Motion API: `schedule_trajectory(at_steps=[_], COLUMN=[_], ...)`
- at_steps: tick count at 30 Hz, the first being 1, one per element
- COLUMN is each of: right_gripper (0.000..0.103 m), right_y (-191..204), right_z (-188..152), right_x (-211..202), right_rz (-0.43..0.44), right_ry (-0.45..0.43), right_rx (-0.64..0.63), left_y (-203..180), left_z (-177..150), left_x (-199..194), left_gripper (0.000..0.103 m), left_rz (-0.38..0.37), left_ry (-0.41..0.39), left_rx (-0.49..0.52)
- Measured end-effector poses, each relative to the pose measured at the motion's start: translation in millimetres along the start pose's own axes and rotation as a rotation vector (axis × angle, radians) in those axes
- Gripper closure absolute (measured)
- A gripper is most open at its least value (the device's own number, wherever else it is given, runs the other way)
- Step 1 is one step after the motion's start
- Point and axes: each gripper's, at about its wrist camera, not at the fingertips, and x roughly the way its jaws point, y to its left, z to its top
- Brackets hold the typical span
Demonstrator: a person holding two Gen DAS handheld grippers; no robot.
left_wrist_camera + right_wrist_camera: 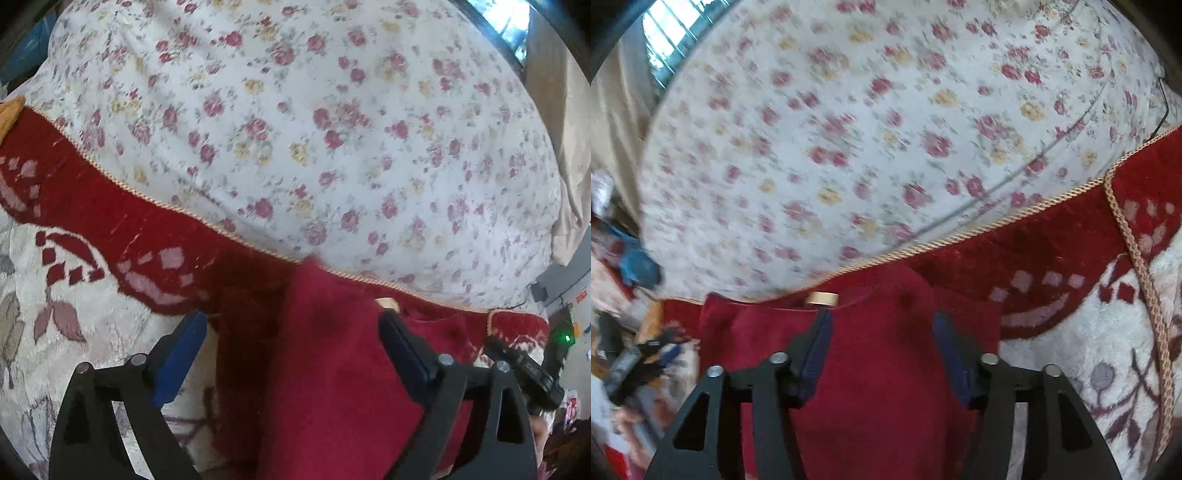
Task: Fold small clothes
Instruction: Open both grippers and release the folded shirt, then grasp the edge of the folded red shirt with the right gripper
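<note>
A small dark red garment (332,369) lies on a red and cream blanket, with a tan label (822,298) at its far edge. My left gripper (291,325) is open, its blue-padded fingers (181,354) apart above the garment's left part. My right gripper (881,325) is open over the middle of the garment (879,387), fingers (951,354) apart with nothing between them. The right gripper's body also shows in the left wrist view (524,369) at the right edge.
The red and cream blanket (55,332) has a gold cord border (960,236). Beyond it lies a white floral bedsheet (314,129). A window (668,37) and beige curtain (554,92) are behind. Clutter (631,350) sits at the left of the right wrist view.
</note>
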Motion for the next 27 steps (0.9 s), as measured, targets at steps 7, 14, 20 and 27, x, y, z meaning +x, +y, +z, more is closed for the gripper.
schedule_trajectory(at_steps=[7, 14, 20, 27], right_gripper=[0.091, 0.092, 0.066, 0.066], right_y=[2.4, -21.6, -0.7, 24.1], right_z=[5.7, 5.8, -13.9, -81.7], right_x=[56.1, 60.5, -17.8, -37.4], right_rz=[-0.096, -0.152, -0.122, -0.118], right_ry=[0.105, 0.097, 0.023, 0.148], right_rx=[-0.065, -0.029, -0.163, -0.334], left_y=[13.5, 24.0, 17.6, 20.4], left_z=[-20.4, -46.6, -61.1, -95.1], left_x=[42.4, 46.1, 4.8, -23.4], left_gripper=[0.01, 0.01, 0.01, 0.01], left_rz=[0.147, 0.165, 0.179, 0.19], left_ry=[0.14, 0.162, 0.114, 0.103], left_rx=[0.022, 0.021, 0.076, 0.06])
